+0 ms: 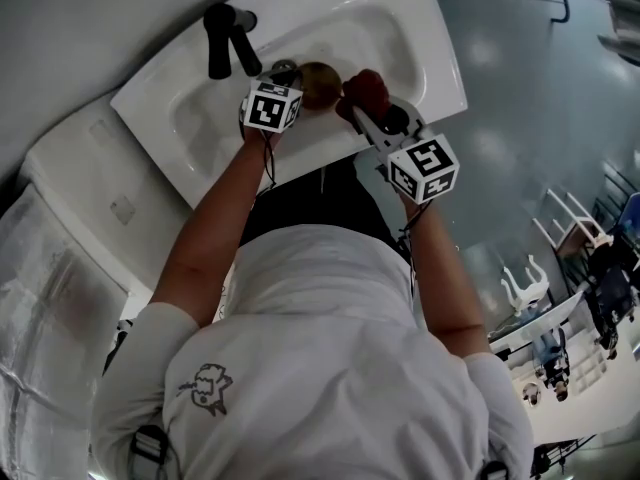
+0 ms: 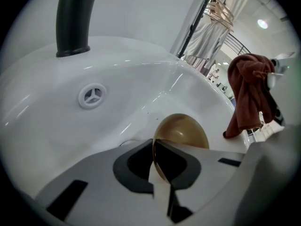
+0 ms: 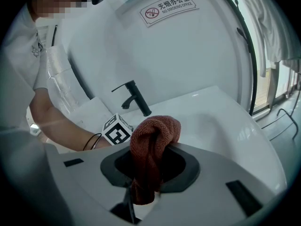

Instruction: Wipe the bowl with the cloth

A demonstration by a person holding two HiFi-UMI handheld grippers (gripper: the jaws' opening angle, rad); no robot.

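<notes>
A brown bowl (image 1: pixel 318 85) stands on edge in the white sink (image 1: pixel 400 28). My left gripper (image 1: pixel 298 86) is shut on its rim. In the left gripper view the bowl (image 2: pixel 181 131) rises from between the closed jaws of the left gripper (image 2: pixel 154 147), its rounded back facing away. My right gripper (image 1: pixel 368 108) hangs just right of the bowl, shut on a dark red cloth (image 1: pixel 366 90). The bunched cloth (image 3: pixel 150 147) drapes over and through the jaws of the right gripper (image 3: pixel 149 161). From the left gripper view the cloth (image 2: pixel 249 93) hangs apart from the bowl.
A black faucet (image 1: pixel 222 38) stands at the sink's back left, seen also as the faucet (image 2: pixel 73 18) above the overflow opening (image 2: pixel 91 95). A white counter (image 1: pixel 90 168) adjoins the sink's left. A no-smoking sign (image 3: pixel 169 7) is on the wall behind.
</notes>
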